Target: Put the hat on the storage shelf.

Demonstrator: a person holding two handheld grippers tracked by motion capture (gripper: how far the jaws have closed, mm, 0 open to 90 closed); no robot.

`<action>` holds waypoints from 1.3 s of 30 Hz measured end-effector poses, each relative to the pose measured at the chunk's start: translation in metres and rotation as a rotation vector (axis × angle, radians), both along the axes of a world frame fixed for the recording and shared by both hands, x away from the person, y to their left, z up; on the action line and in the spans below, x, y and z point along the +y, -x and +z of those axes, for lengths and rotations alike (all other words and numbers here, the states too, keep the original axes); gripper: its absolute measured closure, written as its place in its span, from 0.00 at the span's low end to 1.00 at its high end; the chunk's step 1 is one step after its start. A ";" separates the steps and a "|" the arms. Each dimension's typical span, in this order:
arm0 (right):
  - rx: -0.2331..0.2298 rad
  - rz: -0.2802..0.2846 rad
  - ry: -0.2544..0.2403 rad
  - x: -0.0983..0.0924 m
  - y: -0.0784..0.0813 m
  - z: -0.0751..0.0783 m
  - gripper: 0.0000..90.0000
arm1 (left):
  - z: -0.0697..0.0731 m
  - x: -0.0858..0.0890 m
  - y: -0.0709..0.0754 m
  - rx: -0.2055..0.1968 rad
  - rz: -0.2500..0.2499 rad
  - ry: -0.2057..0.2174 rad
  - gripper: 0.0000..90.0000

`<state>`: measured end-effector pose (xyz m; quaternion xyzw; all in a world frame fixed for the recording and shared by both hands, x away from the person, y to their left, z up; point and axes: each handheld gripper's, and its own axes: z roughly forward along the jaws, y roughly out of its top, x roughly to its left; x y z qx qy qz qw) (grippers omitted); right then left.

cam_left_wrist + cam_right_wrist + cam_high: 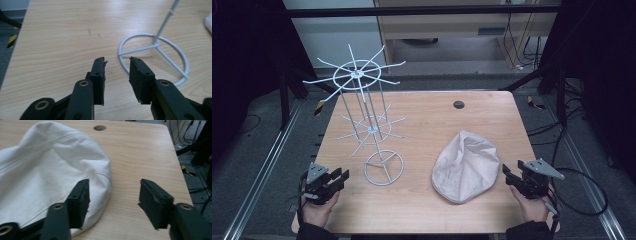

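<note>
A beige cloth cap [466, 166] lies flat on the right half of the wooden table [427, 115]. A white wire rack [364, 107] with two tiers of radiating arms stands on a ring base [384, 167] at the left. My left gripper [343, 176] rests near the front left corner, open and holding nothing, just left of the ring base [152, 56]. My right gripper [505, 173] sits open at the front right, right beside the cap [47, 170]; its left jaw overlaps the cap's rim, with nothing gripped.
A round dark cable hole [459, 104] sits near the table's far edge. Metal rails [262, 170] run along the floor on both sides. Cables [582, 190] trail on the floor at the right. Bare wood lies between rack and cap.
</note>
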<state>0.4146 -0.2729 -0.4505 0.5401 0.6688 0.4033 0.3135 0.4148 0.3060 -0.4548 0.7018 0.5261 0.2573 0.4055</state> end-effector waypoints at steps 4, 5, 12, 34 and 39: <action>0.004 0.056 -0.010 0.009 0.004 0.005 0.62 | 0.000 -0.006 0.001 0.003 -0.020 0.002 0.77; 0.004 0.056 -0.010 0.009 0.004 0.005 0.62 | 0.000 -0.007 0.001 0.001 -0.024 0.002 0.77; 0.016 0.170 -0.026 0.036 0.010 0.020 0.82 | 0.000 -0.009 0.003 0.007 -0.048 0.017 0.82; 0.050 0.400 -0.037 0.116 -0.004 0.038 1.00 | 0.000 -0.010 0.001 0.004 -0.046 -0.002 0.85; 0.074 0.415 -0.032 0.135 -0.015 0.032 1.00 | 0.000 -0.009 0.001 0.006 -0.042 -0.002 0.89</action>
